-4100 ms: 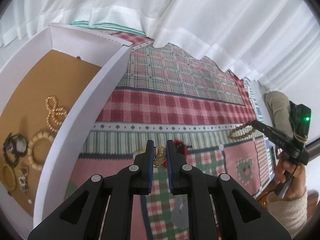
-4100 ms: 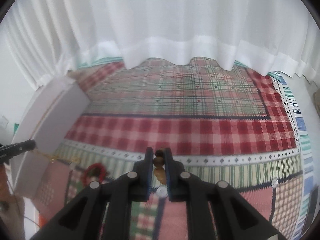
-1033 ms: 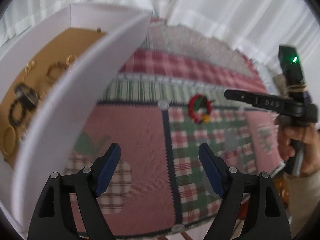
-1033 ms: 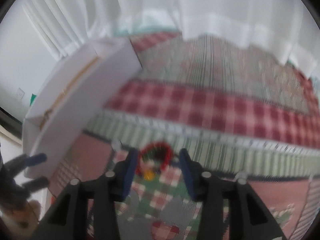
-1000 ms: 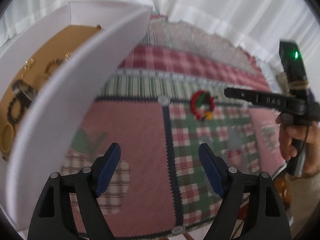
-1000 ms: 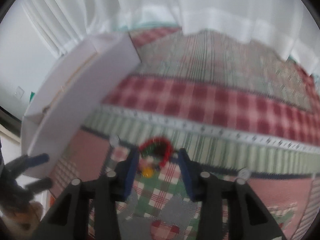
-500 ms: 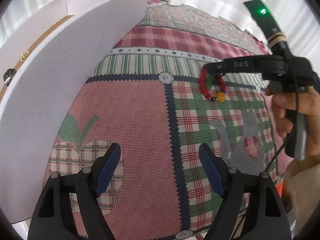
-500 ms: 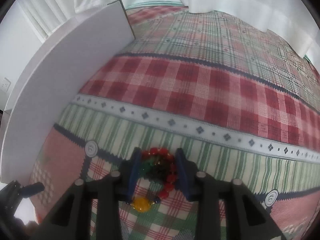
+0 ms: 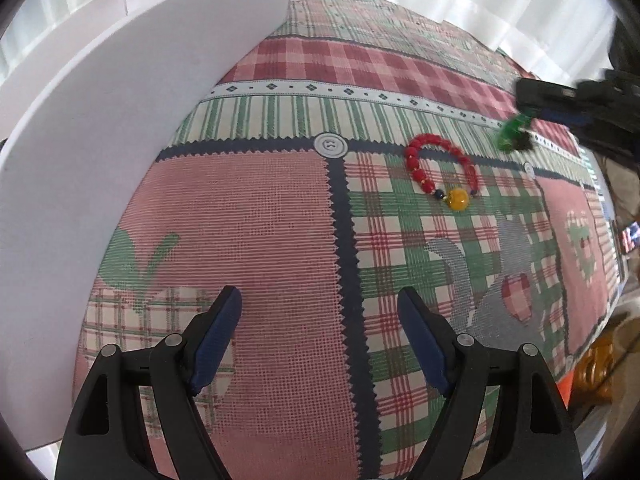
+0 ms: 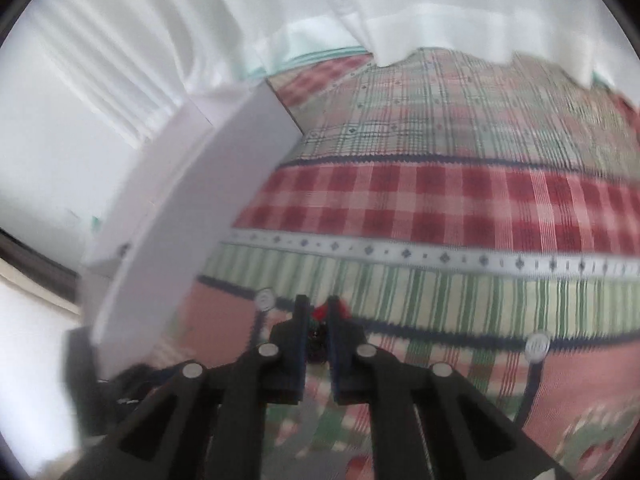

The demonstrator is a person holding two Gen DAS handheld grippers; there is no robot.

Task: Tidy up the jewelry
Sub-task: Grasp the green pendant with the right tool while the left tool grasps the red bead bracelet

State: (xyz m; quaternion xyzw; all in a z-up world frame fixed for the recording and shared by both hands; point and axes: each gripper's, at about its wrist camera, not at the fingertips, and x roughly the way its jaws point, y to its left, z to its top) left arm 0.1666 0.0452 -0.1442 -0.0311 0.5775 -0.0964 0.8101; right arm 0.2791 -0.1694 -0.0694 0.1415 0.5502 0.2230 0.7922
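A red bead bracelet [image 9: 440,168] with a yellow bead lies on the patchwork cloth [image 9: 280,220]. My left gripper [image 9: 320,320] is open and empty, low over the cloth, nearer than the bracelet. My right gripper [image 9: 516,128] is at the far right of the left wrist view, lifted above the cloth, shut on a small green and dark piece of jewelry [image 9: 512,136]. In the blurred right wrist view the right gripper [image 10: 318,320] is shut with that dark piece [image 10: 318,336] between its fingers.
A white box [image 9: 120,120] stands on the left, its tall wall hiding the inside; it also shows in the right wrist view [image 10: 192,208]. White curtains [image 10: 360,8] hang behind the cloth. The cloth's edge drops off at the right [image 9: 612,300].
My right gripper closed on the green piece beside the red bracelet and lifted it up and to the right. The bracelet stayed on the cloth. My left gripper stayed open and sank lower.
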